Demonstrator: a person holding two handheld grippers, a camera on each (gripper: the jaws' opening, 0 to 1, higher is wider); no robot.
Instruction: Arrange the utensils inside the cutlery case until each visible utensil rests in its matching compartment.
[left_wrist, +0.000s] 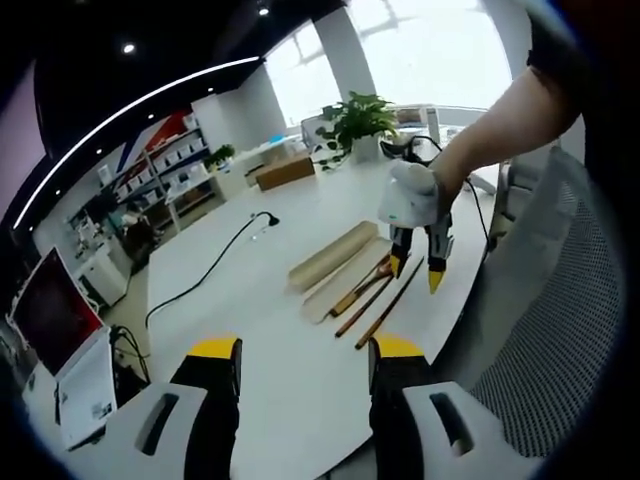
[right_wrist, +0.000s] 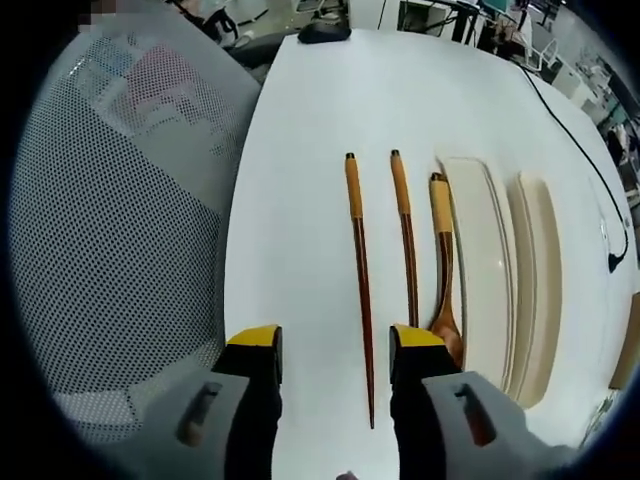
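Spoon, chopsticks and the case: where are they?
spoon (right_wrist: 443, 275), right gripper view, on its neck.
chopsticks (right_wrist: 358, 240), right gripper view, on the left one's shaft.
case (right_wrist: 485, 250), right gripper view, on its tray.

The left gripper (left_wrist: 303, 352) is held low and level, its yellow-tipped jaws spread wide apart with nothing between them; the right gripper (left_wrist: 419, 268) hangs out ahead of it, jaws pointing down and parted, gripped from above by the person's hand (left_wrist: 452, 177), the bare forearm (left_wrist: 510, 105) reaching in from the upper right; in the right gripper view its jaws (right_wrist: 334, 347) stand open and empty.
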